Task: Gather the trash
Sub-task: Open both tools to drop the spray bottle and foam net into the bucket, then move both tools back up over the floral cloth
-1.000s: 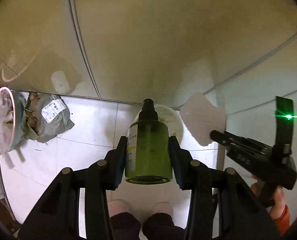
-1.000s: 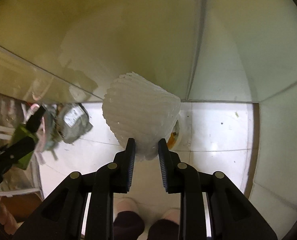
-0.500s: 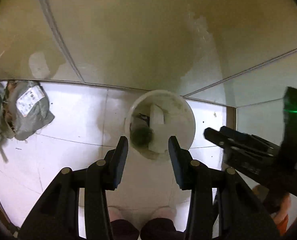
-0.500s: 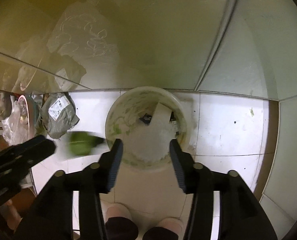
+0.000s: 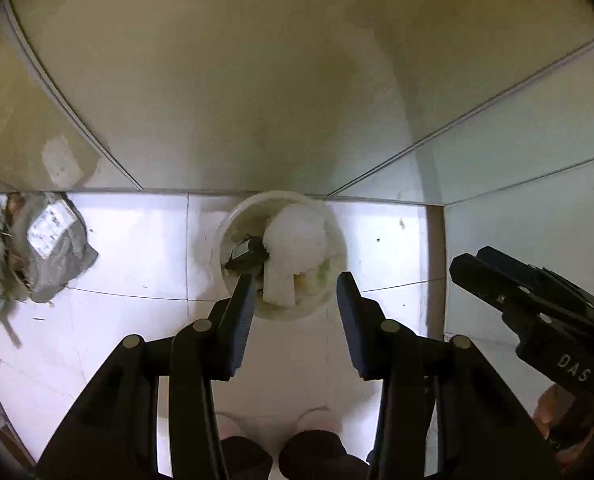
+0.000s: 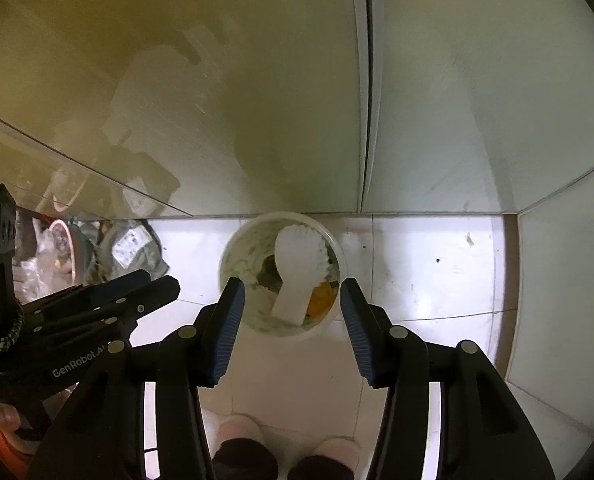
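Round white plastic bin [image 5: 339, 248] on white tiled floor [image 5: 137, 240], white foam net [image 5: 297, 236] and dark bottle [image 5: 247, 254] inside, left gripper [image 5: 295, 304] empty, jaws apart, right gripper [image 6: 291, 312] empty, jaws just opened.

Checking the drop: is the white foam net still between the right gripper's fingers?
No, the right gripper is empty and the white foam net lies in the bin.
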Tool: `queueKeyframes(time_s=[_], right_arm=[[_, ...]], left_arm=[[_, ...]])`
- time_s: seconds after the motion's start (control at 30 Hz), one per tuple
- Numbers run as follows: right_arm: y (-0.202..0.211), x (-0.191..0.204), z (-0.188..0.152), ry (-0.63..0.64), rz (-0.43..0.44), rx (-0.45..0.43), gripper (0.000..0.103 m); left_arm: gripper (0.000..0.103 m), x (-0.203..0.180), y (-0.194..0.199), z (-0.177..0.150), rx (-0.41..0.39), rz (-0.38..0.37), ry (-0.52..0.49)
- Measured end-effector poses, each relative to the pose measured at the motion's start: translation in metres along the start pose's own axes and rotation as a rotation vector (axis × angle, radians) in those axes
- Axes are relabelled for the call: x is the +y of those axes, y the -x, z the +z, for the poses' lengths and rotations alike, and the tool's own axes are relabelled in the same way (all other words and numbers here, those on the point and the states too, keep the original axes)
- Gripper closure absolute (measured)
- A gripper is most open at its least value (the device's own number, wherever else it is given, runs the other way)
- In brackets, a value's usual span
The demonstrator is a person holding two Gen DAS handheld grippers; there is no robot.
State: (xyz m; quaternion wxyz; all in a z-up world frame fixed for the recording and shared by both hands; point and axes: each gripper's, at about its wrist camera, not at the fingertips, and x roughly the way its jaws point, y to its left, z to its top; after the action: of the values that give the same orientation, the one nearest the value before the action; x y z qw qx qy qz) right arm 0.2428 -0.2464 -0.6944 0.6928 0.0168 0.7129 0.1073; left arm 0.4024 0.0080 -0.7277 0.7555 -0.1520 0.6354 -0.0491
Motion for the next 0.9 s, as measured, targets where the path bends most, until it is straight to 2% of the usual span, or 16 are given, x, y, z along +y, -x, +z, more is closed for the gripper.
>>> queueKeyframes(time_s=[0.2,0.5,0.67,0.8,0.9], right_arm=[[0.104,0.032,0.012,0.010,0.020,-0.066,0.057],[0.302,0.094,0.029,0.048,0.031,-0.242,0.057],[0.400,0.126,0.032,0.089,-0.042,-0.366,0.057],[0.457,0.143,0.032,0.100,-0.089,-0.455,0.048],[0.490,0.152,0.029,0.119,-0.124,-0.518,0.047]], left_arm=[[0.063,-0.030,0.115,0.008,-0.081,0.022,-0.025],[0.062,-0.083,0.318,0.013,-0.242,0.029,-0.089],[0.062,-0.102,0.427,0.014,-0.343,0.015,-0.122],[0.057,-0.109,0.494,0.012,-0.435,0.012,-0.149],[0.055,-0.112,0.534,0.011,-0.501,0.023,-0.169]])
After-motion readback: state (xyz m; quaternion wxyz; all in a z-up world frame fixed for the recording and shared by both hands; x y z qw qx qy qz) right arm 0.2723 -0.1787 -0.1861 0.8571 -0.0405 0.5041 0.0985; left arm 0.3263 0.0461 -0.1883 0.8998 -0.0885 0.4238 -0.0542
